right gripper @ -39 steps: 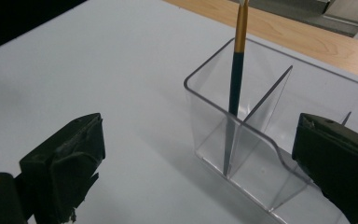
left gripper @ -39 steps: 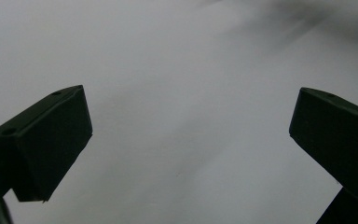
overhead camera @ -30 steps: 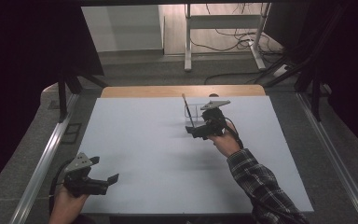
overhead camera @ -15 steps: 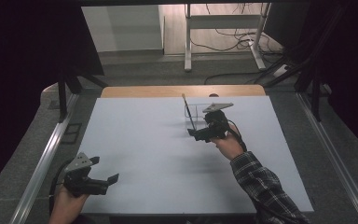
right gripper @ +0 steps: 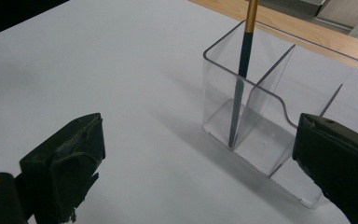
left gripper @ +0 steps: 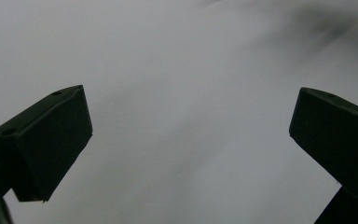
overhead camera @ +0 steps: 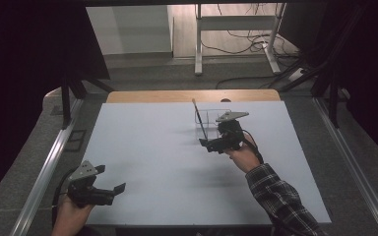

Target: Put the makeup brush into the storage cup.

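**Both grippers empty, pencil standing in clear organizer**

Near the far right of the white table (overhead camera: 147,162): a clear plastic organizer (right gripper: 256,116) with upright dividers. Standing in its end compartment, tilted against a divider: a dark pencil (right gripper: 240,79) with an orange-gold upper shaft, tip down on the organizer's floor. Same pencil (overhead camera: 199,119) seen in the high view as a thin dark line leaning up and away from the organizer (overhead camera: 211,118).

Just in front of the organizer, on its near side: the right gripper (overhead camera: 211,144), held by a hand in a plaid sleeve (overhead camera: 280,196). Jaws spread wide in the right gripper view, nothing between them, one jaw overlapping the organizer's near corner; touching or merely in front, hard to tell from this angle.

At the near left corner of the table, well apart from the organizer: the left gripper (overhead camera: 112,189), in the person's other hand. Jaws spread wide in the left gripper view, pinching nothing, bare white table (left gripper: 182,130) between them. Beyond the table's far edge: a strip of wood (overhead camera: 192,96) and cables (overhead camera: 246,42) on the floor.
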Available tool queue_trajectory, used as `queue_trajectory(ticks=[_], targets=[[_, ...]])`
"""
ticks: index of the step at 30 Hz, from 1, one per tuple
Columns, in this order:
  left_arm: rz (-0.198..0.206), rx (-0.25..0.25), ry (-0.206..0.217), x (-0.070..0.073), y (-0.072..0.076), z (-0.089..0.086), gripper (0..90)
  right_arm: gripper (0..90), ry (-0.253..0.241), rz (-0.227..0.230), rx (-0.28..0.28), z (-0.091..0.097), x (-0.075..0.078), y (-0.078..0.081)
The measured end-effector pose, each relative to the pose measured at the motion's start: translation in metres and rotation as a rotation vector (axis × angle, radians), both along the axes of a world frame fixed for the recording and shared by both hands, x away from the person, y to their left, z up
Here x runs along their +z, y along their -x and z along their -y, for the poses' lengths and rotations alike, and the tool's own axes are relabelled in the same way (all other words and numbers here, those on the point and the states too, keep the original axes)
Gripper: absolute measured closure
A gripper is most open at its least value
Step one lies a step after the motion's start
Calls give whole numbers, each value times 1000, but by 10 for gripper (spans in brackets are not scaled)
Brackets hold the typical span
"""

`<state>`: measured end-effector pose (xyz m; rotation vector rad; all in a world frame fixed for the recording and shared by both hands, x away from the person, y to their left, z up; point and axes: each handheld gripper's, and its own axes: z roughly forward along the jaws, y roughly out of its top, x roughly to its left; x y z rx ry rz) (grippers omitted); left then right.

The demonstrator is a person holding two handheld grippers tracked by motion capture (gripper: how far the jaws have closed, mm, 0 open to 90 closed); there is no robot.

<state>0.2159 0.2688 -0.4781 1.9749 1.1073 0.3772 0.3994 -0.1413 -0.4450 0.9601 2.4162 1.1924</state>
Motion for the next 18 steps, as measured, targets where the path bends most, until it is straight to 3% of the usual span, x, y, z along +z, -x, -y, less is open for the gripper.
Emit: queue_trajectory(ticks=[18], targets=[[-2,3,-11,0,0,1,0,17,22,-8,14,3,-5,17]])
